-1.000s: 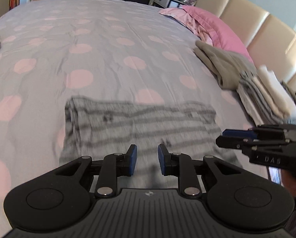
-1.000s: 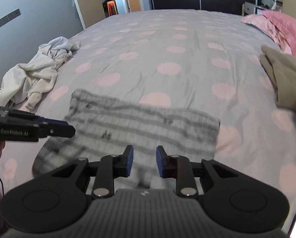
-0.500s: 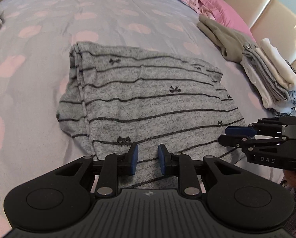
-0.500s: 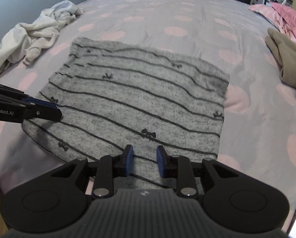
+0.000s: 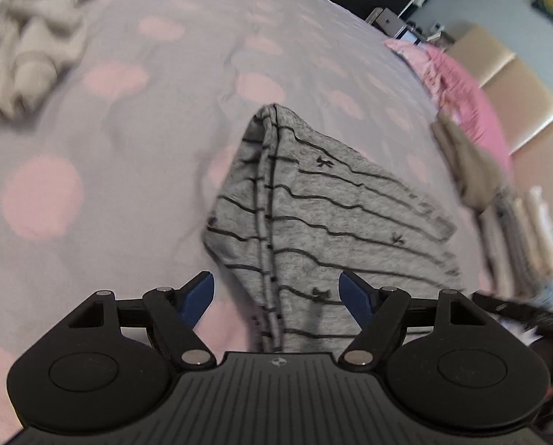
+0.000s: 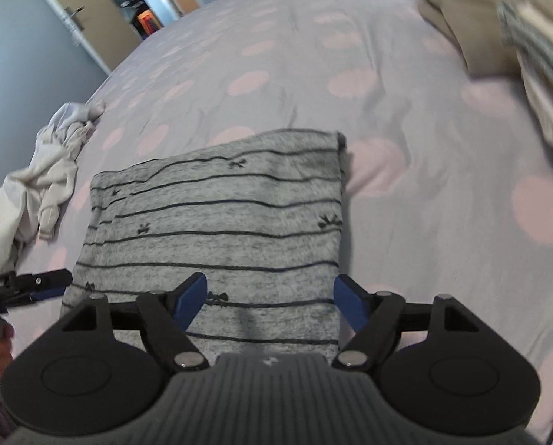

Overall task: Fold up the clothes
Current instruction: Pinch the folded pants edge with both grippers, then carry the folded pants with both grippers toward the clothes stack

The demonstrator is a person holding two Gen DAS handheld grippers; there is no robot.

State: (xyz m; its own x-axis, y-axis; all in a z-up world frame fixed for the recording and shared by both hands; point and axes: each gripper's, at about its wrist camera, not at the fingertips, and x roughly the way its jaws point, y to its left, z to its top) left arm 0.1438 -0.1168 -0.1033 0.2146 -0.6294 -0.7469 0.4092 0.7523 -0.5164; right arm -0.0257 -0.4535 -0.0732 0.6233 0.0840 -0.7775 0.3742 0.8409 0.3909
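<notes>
**Both grippers spread wide over the folded top**

The left gripper [image 5: 276,294] points down at the near left edge of the grey top [image 5: 313,218]; its jaws have just been opening and now stand spread, with the cloth's seam edge lying on the bed in the gap between the blue pads [image 5: 198,294], touched by neither. The right gripper [image 6: 270,302] stands the same way over the top [image 6: 221,230]: jaws just opened and wide apart, the near right part of the cloth under the gap, nothing pinched. The left gripper [image 6: 24,285] shows at the left edge of the right view, beside the top's near left corner.

The top lies flat on the bedspread [image 6: 424,193], folded to a rough rectangle, grey with thin dark stripes and small bows, a doubled seam down its left side. Beyond it to the left sits a crumpled white heap [image 6: 43,185]; to the right a stack of folded clothes [image 5: 513,237], blurred, and a pink pillow [image 5: 469,92] further back
</notes>
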